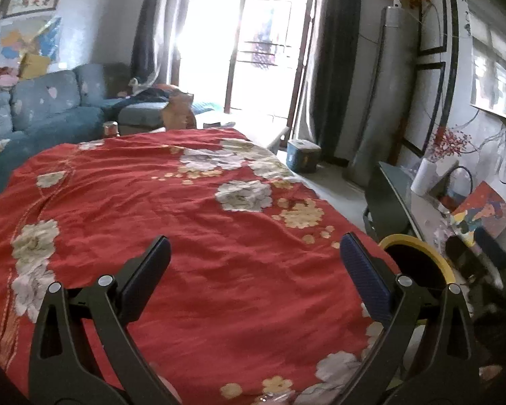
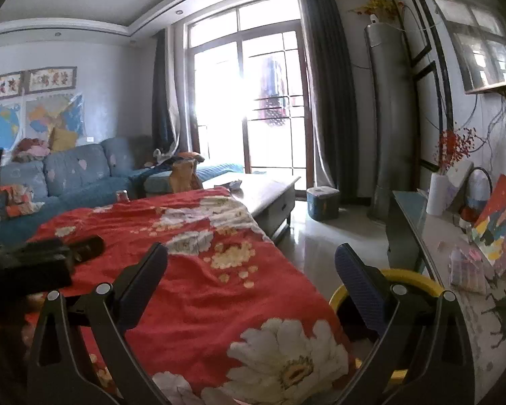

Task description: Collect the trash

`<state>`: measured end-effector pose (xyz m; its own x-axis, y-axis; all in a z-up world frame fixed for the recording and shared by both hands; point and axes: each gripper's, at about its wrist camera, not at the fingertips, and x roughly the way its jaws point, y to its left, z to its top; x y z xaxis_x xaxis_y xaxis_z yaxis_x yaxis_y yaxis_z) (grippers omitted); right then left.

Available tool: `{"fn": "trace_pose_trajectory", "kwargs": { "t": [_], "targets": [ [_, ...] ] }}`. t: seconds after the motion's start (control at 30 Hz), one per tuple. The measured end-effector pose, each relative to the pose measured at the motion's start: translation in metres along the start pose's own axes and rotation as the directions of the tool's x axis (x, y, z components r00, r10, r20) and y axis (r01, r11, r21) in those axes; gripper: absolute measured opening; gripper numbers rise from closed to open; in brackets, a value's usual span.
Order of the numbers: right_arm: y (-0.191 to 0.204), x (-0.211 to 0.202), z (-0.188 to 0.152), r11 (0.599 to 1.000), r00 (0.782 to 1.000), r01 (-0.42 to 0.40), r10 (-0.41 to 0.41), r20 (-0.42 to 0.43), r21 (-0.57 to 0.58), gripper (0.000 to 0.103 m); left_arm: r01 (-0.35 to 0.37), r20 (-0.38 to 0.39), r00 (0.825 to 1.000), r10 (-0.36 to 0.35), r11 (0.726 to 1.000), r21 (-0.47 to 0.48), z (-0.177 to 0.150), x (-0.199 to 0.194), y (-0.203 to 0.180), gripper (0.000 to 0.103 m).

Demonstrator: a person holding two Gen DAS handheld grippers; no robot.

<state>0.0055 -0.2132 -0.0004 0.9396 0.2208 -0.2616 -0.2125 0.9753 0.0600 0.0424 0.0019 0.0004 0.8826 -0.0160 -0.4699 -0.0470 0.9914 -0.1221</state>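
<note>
Trash is hard to pick out on the red floral cloth (image 1: 192, 236), though any scrap would likely be light and crushable, while the left gripper (image 1: 254, 253) and right gripper (image 2: 251, 263) hover wide and empty beside the yellow-rimmed bin (image 1: 421, 246).

Daylight blown out through the glass doors (image 2: 249, 101), glare washing nearby curtains (image 2: 327, 101), soft focus, fisheye-bent dark corners

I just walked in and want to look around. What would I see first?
The big red cloth with white flowers, spread across the middle under both open grippers, left and right. Then the bright window straight ahead, and a yellow-rimmed bin beside the cloth's right edge.
</note>
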Motion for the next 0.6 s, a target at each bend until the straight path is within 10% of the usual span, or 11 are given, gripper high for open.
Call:
{"fn": "trace_pose_trajectory", "kwargs": {
  "t": [0.6],
  "targets": [
    [0.005, 0.006, -0.022, 1.000, 1.000, -0.015, 0.015, -0.020, 0.004, 0.097, -0.017, 0.110, 0.994, 0.012, 0.999, 0.044, -0.012, -0.013, -0.004, 0.092]
  ]
}}
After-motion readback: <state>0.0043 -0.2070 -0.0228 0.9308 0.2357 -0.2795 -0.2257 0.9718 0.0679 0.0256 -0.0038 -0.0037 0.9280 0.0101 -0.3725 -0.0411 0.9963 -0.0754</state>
